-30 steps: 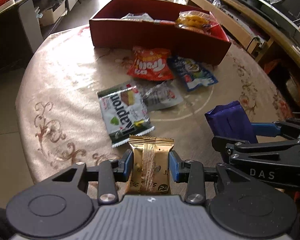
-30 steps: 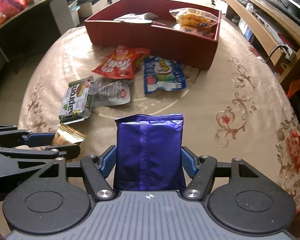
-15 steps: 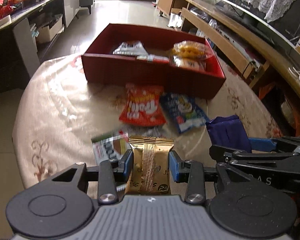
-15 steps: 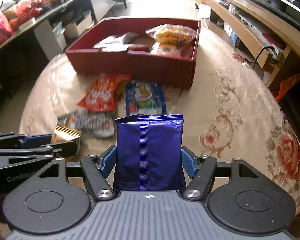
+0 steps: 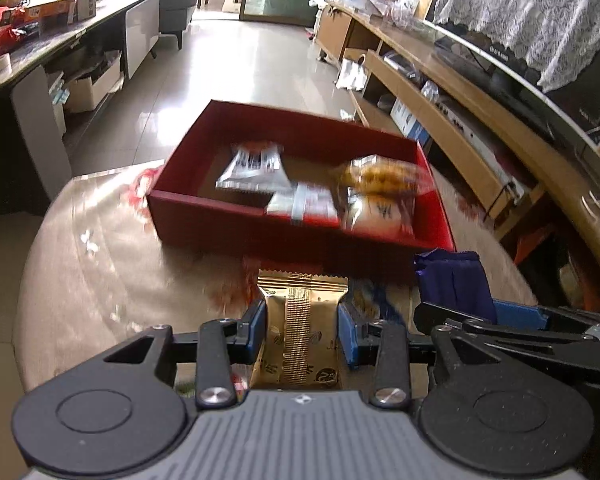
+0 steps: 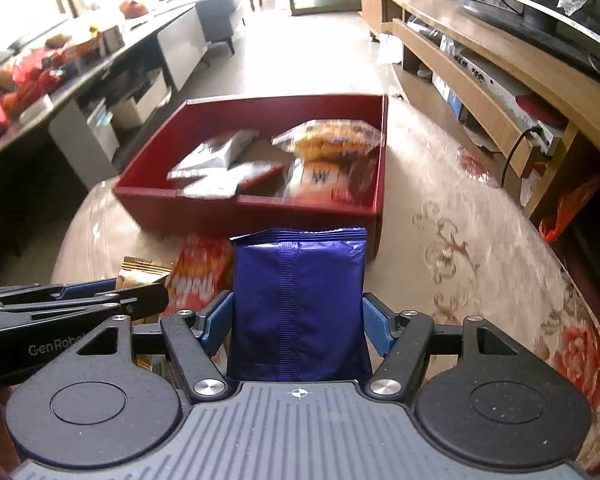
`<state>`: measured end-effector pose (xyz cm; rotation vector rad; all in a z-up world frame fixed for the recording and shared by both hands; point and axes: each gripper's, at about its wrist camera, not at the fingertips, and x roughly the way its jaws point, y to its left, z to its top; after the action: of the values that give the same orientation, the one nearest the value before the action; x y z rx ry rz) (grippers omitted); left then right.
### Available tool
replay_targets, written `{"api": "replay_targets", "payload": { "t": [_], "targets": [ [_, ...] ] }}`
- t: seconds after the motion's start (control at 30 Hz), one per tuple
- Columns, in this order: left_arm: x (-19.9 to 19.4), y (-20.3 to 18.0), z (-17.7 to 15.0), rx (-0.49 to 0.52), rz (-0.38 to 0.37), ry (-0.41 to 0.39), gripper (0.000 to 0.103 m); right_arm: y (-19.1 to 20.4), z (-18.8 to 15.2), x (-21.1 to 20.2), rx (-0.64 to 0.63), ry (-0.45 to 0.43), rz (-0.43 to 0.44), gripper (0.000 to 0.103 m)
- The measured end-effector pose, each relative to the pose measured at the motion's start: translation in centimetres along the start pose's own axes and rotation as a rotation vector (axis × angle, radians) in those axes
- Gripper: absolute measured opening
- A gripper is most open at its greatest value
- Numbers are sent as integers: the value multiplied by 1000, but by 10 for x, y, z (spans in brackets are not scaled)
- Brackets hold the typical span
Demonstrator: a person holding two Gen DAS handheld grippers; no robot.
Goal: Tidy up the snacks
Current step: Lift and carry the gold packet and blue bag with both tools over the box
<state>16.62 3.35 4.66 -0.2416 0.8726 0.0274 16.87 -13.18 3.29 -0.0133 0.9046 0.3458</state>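
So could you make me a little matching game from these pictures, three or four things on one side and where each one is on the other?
Things:
1. gold packet
2. purple packet
3. clear bag of yellow snacks
4. orange-red packet

Places:
A. inside the red box
B. gripped in the right claw
C. lying on the table in front of the box
D. gripped in the left claw

Pairs: 1-D, 2-B, 3-A, 4-C

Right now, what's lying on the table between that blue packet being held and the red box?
In the right wrist view, little: the blue packet nearly overlaps the red box. An orange-red snack bag lies just left of that gap.
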Motion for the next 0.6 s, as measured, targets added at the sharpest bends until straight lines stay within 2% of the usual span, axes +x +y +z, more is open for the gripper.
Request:
{"api": "replay_targets", "payload": {
  "t": [0.6],
  "targets": [
    [36, 2, 69, -12, 54, -67, 38, -4, 66, 34, 37, -50, 6, 74]
  ]
}}
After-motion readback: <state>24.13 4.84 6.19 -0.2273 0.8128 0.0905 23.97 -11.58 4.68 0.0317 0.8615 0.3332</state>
